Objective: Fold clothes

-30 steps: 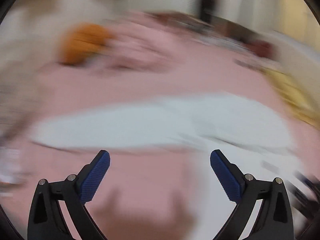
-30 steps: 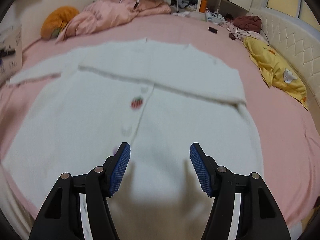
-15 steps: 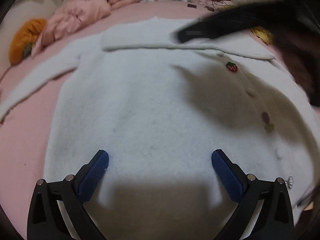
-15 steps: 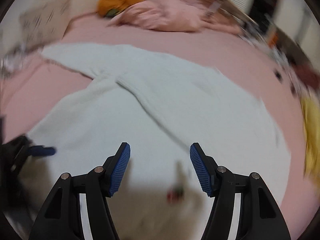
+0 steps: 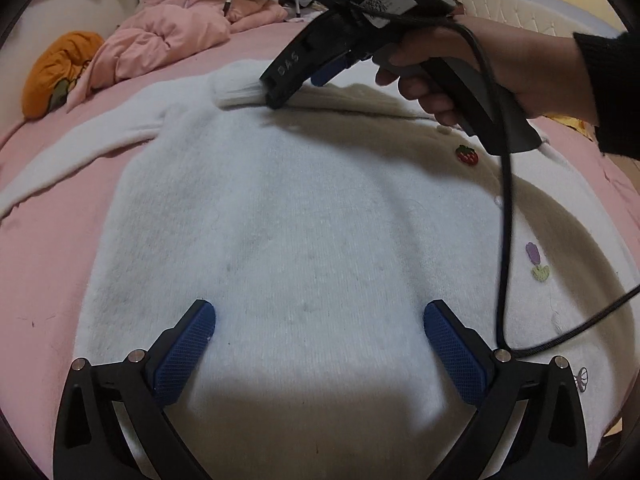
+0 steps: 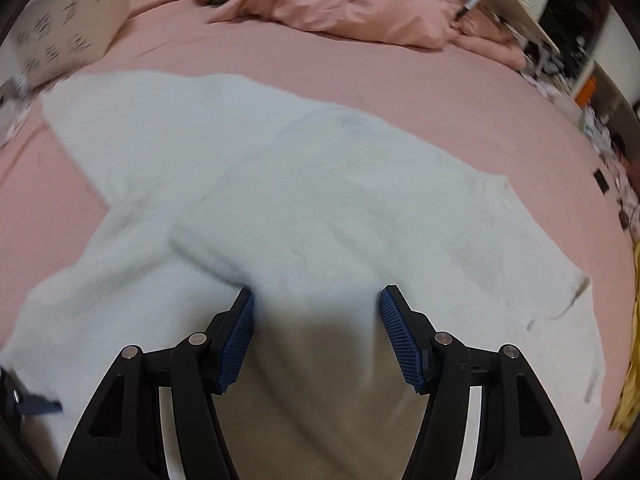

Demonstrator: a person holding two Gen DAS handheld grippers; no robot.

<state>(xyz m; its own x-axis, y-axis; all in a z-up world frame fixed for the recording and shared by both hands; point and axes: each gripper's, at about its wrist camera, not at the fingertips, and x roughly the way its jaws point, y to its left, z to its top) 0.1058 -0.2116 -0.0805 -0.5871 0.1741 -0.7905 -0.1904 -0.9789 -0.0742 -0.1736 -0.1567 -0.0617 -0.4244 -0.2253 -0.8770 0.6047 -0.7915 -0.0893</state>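
A white fuzzy cardigan [image 5: 304,216] lies flat on the pink bed, front up, with a strawberry button [image 5: 467,155]. One sleeve is folded across the chest [image 6: 320,208]; the other sleeve [image 5: 72,152] stretches out left. My left gripper [image 5: 319,344] is open and empty, low over the hem. My right gripper [image 6: 316,330] is open, its jaws on either side of the folded sleeve near its cuff. In the left wrist view it shows at the far chest [image 5: 296,76], held by a hand.
The pink bed sheet [image 5: 44,264] surrounds the cardigan. A crumpled pink blanket [image 6: 352,4] and an orange plush [image 5: 56,72] lie at the far side. A white box [image 6: 68,20] stands far left. A yellow item [image 6: 630,392] lies right. A black cable [image 5: 506,240] hangs over the cardigan.
My right gripper has swung left and dropped onto the folded sleeve near the cuff. My left gripper has settled over the hem and is now steady.
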